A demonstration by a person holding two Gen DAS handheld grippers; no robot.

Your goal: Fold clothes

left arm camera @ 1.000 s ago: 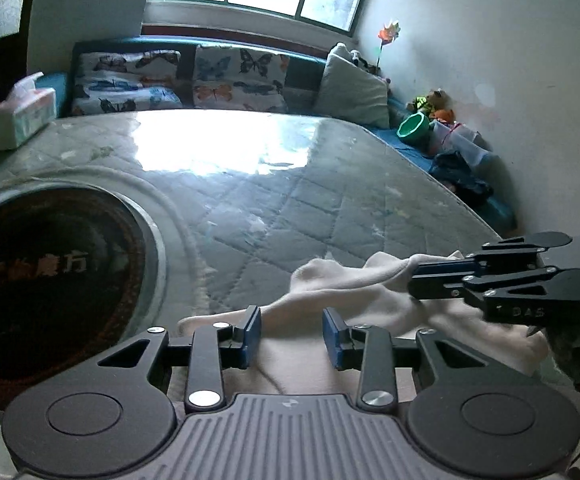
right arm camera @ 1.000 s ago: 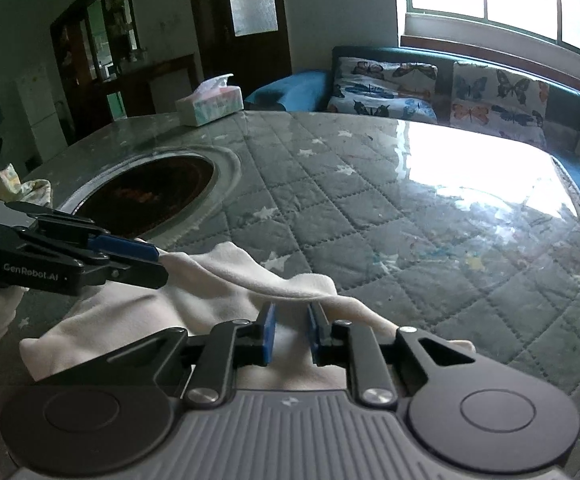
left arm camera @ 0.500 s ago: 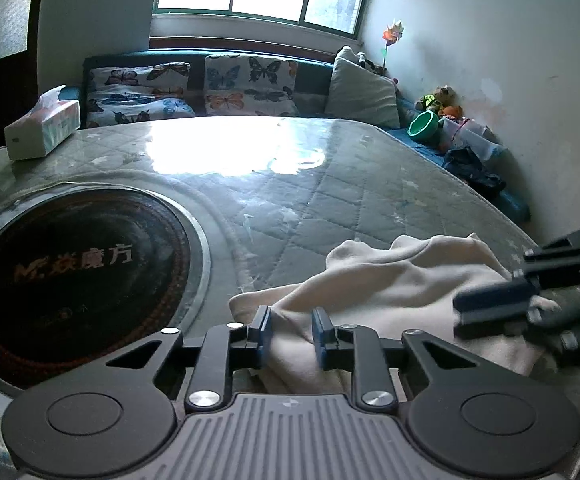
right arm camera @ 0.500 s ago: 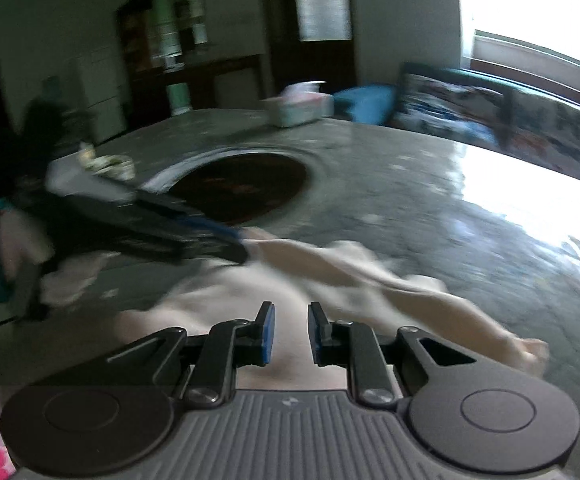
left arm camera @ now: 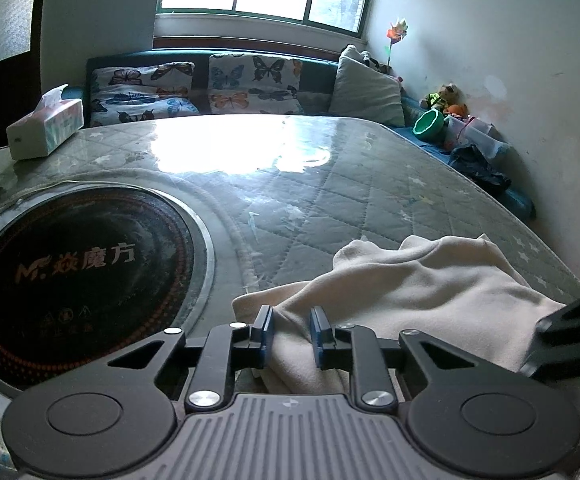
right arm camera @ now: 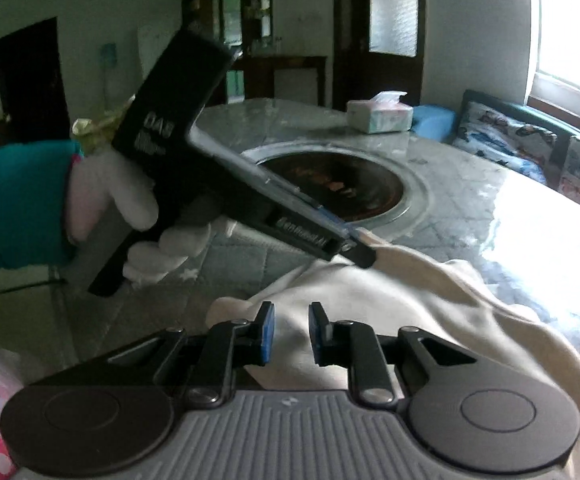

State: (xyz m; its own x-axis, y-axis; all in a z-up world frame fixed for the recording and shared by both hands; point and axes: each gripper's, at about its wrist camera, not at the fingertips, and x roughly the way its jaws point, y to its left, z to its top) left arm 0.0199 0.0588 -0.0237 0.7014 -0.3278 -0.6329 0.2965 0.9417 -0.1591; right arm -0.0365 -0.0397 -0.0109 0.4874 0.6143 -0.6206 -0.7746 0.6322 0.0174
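Note:
A cream garment [left arm camera: 417,284] lies bunched on the quilted table near its front edge; it also shows in the right wrist view [right arm camera: 429,300]. My left gripper [left arm camera: 291,330] has its jaws narrowly apart around a ridge of the cloth at the garment's left end; in the right wrist view the left gripper [right arm camera: 359,250] pinches the cloth and lifts an edge. My right gripper [right arm camera: 291,332] has its jaws narrowly apart with cream cloth between the pads; its body shows at the right edge of the left wrist view [left arm camera: 569,336].
A round dark induction plate [left arm camera: 70,272] is set in the table to the left. A tissue box [left arm camera: 44,128] stands at the far left. A sofa with butterfly cushions [left arm camera: 194,88] lies behind. Toys and a green bowl [left arm camera: 429,124] sit at the far right.
The left gripper's jaws narrowed onto the cloth. The right gripper swung toward the left hand, pulling the garment's right side over. The garment shifted right in the left wrist view.

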